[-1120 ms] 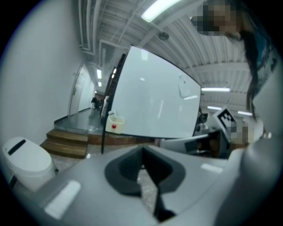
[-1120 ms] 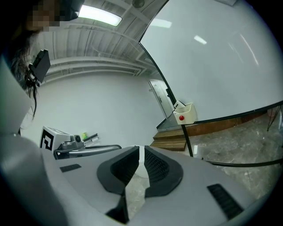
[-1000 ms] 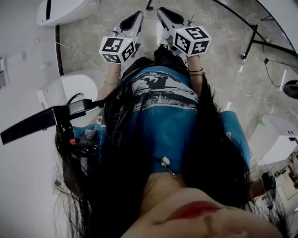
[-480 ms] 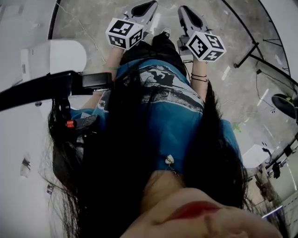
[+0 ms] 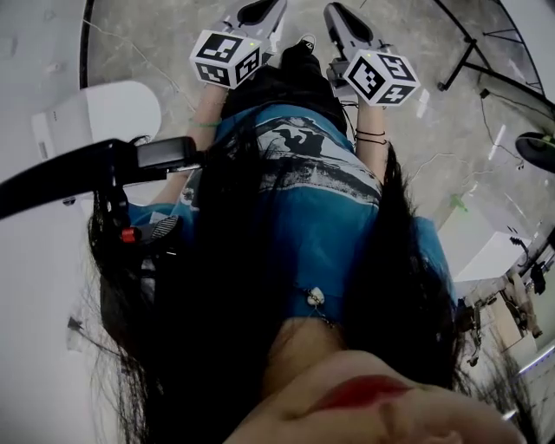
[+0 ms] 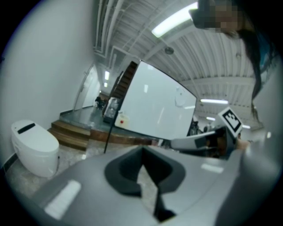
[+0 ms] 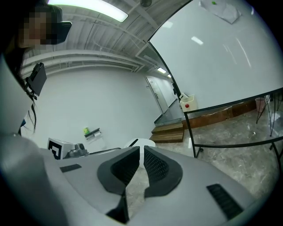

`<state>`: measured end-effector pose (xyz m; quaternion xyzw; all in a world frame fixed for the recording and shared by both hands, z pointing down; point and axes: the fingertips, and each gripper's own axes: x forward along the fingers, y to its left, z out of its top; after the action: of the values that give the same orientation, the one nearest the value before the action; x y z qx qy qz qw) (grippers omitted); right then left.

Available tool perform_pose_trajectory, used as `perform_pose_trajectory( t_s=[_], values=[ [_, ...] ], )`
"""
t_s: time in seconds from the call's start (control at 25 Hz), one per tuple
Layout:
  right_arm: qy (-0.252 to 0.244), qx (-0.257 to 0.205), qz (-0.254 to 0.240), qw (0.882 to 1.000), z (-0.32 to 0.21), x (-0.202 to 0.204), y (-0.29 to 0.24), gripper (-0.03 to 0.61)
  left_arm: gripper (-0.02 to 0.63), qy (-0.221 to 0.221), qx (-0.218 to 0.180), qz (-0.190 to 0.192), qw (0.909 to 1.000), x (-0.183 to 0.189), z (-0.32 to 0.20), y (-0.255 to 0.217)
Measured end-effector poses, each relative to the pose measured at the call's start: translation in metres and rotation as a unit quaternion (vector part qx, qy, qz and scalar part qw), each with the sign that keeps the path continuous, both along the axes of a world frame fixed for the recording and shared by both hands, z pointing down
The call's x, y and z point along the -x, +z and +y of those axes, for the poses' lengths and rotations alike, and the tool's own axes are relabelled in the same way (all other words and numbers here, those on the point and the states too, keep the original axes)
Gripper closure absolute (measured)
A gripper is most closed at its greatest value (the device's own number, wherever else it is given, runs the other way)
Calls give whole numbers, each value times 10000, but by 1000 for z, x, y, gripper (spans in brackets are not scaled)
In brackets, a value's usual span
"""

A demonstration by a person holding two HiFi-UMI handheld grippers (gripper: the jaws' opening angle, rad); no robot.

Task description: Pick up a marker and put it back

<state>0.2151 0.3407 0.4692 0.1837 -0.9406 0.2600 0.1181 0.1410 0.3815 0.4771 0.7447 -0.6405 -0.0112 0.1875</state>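
**Both grippers held low and empty, no marker in sight**

The person holds both grippers out in front, over a grey marbled floor [image 5: 156,43], with a blue shirt [image 5: 303,217] filling the near part of the head view. The left gripper [image 5: 260,12] and the right gripper [image 5: 340,16] sit side by side and slightly apart at the far edge, each with its checkered cube [image 5: 224,55] on the near end.

In the left gripper view the dark pads meet at their tips, and only bare floor shows in the gap behind them. In the right gripper view the pads stand almost together, with a thin slit at the tips and nothing between them.

A large whiteboard [image 6: 154,106] leans on a black stand [image 7: 190,132] beyond the grippers. A white toilet [image 6: 33,148] stands on the floor at the far left, by the wall. Low brown steps [image 6: 70,132] rise just to its right, behind it.

No view shows the marker, so I cannot tell where it lies.
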Motion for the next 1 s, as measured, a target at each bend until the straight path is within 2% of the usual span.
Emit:
perform_pose_trajectory(
  t_s=[0.28, 0.48, 0.64, 1.0],
  values=[
    [56, -49, 1, 10000, -14, -6, -1, 541, 614, -43, -22, -32, 10000, 1, -11, -3],
    [38, -69, 33, 10000, 0, -1, -2, 543, 613, -105, -78, -26, 9999, 8, 4, -6],
    [69, -44, 33, 10000, -8, -9, -5, 543, 614, -68, -45, -6, 10000, -1, -3, -7],
    [59, -85, 66, 9999, 16, -15, -5, 543, 613, -6, -138, 28, 9999, -11, 16, -9]
  ],
)
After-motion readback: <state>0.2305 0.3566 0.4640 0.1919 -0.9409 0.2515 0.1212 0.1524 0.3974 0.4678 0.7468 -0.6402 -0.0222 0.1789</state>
